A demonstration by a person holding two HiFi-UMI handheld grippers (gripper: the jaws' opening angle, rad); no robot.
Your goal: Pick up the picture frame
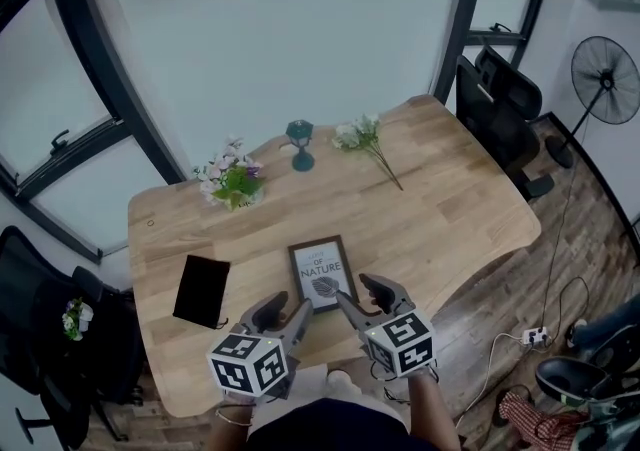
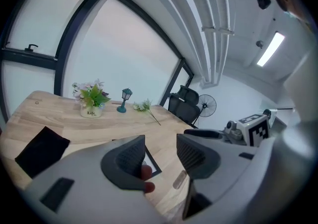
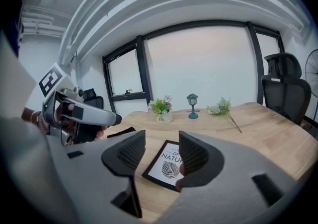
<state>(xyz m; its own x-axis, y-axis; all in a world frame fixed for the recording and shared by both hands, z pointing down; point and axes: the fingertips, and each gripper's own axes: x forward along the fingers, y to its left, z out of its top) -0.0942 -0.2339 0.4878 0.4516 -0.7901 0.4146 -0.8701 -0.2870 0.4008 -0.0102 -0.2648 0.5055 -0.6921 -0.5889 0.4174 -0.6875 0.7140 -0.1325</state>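
At lower centre, the left gripper (image 1: 285, 314) and right gripper (image 1: 365, 297) stood moderately open, holding nothing. The black-rimmed rectangular picture frame (image 1: 322, 274) lay flat just beyond them.

We see a black picture frame (image 1: 322, 274) around a white print with a grey leaf, at lower centre on the pale wood-grain counter (image 1: 440, 199). The notebook (image 1: 201, 291) is black and the lantern (image 1: 300, 144) teal. The grey left gripper (image 1: 287, 311) and right gripper (image 1: 362, 297) carry black-and-white marker cubes.

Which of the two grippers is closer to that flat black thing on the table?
Left. The left gripper hovers just right of the black pad; the right gripper is farther right, past the picture frame.
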